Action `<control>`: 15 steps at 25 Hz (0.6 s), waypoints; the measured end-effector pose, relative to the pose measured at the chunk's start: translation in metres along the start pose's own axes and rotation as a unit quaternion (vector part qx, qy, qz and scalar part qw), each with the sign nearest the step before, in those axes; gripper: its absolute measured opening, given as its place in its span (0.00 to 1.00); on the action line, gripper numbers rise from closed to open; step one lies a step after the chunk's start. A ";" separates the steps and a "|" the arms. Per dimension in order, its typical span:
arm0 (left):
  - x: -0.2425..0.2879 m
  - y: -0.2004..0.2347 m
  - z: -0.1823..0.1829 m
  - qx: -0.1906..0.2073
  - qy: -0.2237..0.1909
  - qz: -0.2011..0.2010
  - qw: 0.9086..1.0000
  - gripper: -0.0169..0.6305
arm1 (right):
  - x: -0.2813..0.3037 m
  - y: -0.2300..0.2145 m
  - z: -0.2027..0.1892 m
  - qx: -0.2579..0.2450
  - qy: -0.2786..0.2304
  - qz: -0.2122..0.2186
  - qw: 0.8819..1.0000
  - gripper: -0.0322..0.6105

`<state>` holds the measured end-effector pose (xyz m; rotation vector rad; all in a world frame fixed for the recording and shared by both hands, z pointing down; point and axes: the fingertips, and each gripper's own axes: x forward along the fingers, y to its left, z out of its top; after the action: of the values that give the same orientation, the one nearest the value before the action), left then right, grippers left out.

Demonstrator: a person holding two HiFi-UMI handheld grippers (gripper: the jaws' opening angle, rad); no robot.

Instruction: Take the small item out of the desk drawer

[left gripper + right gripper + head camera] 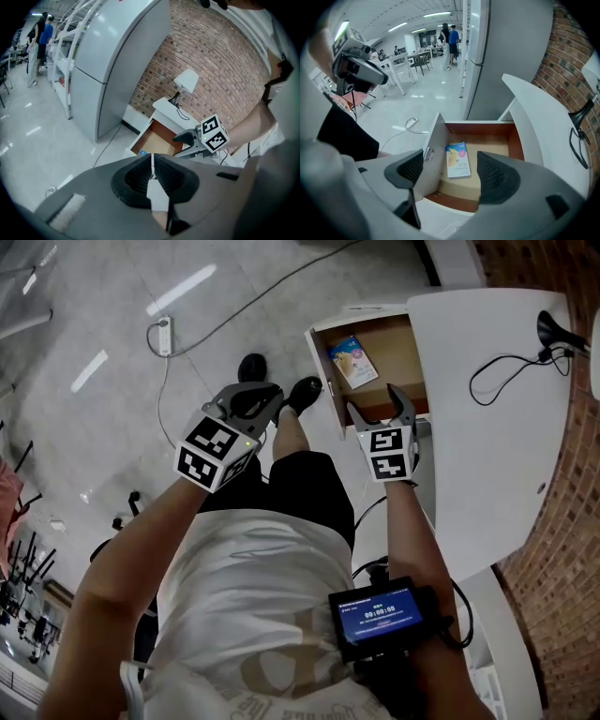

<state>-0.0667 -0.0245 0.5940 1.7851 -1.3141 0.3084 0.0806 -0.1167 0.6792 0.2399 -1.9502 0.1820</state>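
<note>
Bright ceiling strip lights (437,14) glare off the glossy floor (94,315); gripper views warp and darken at edges

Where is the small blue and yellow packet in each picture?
Head view: upper middle, flat blue and yellow packet in the open brown wooden drawer.
Left gripper view: seemingly only a blue sliver, low centre.
Right gripper view: centre, on the drawer floor.
Shared landmark: that drawer.
</note>
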 end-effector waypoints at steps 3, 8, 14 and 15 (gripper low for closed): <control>0.002 0.007 -0.003 -0.013 -0.009 0.009 1.000 0.05 | 0.006 0.002 -0.003 -0.004 0.002 0.002 1.000 0.53; 0.002 0.012 -0.015 -0.023 -0.010 0.014 1.000 0.05 | 0.013 0.002 -0.006 -0.005 0.005 0.003 1.000 0.53; 0.003 0.016 -0.032 -0.038 -0.010 0.021 0.999 0.05 | 0.026 -0.003 -0.012 -0.007 0.010 0.001 1.000 0.53; 0.004 0.016 -0.037 -0.043 -0.009 0.023 0.999 0.05 | 0.028 -0.004 -0.015 -0.009 0.013 0.002 1.000 0.53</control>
<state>-0.0683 -0.0002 0.6257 1.6919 -1.3624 0.2574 0.0840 -0.1190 0.7107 0.2211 -1.9259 0.1703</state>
